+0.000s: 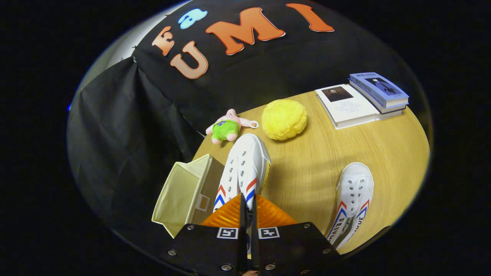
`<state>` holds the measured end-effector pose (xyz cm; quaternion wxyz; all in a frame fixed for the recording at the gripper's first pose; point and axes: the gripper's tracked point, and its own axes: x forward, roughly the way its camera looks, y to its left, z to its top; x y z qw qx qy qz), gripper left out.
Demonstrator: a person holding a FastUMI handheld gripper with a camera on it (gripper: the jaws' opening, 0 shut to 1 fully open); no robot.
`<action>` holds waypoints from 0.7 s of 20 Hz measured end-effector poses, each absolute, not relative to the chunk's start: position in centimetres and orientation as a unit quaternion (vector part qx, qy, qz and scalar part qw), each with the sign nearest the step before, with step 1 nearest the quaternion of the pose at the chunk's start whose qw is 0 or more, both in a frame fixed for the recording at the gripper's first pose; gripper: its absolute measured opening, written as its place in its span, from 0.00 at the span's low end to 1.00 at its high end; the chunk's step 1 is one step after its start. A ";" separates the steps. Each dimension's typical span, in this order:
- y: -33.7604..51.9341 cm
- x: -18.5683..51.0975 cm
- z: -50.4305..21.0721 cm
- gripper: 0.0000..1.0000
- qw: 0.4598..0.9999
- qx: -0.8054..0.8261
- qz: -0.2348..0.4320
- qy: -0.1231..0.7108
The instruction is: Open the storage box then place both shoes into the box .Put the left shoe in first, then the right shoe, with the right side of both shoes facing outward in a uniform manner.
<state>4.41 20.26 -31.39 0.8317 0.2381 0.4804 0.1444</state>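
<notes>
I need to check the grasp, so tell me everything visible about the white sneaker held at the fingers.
The white canvas sneaker with red and blue chevron stripes has metal eyelets, no visible laces and a white rubber toe cap. It sticks forward from the gripper, whose nearly closed fingers pinch its heel end, toe pointing toward the yellow fluffy ball. It hangs beside the open beige fabric storage box, above the wooden table.

My gripper (248, 203) sits at the bottom centre of the frame, pointing forward and upward into the picture. I find its two fingers (230, 214) drawn nearly together, with only a narrow slit between them, clamped on the heel end of the held shoe (245, 165).
</notes>
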 end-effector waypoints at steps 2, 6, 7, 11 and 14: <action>22.7 4.3 -29.8 0.05 0.831 0.240 0.166 0.474; 27.3 5.6 -25.6 0.05 0.830 0.245 0.211 0.455; 28.5 5.7 -25.2 0.05 0.829 0.243 0.221 0.452; 33.5 4.9 -25.3 0.05 0.823 0.217 0.261 0.456; 36.4 4.7 -26.7 0.05 0.818 0.196 0.281 0.462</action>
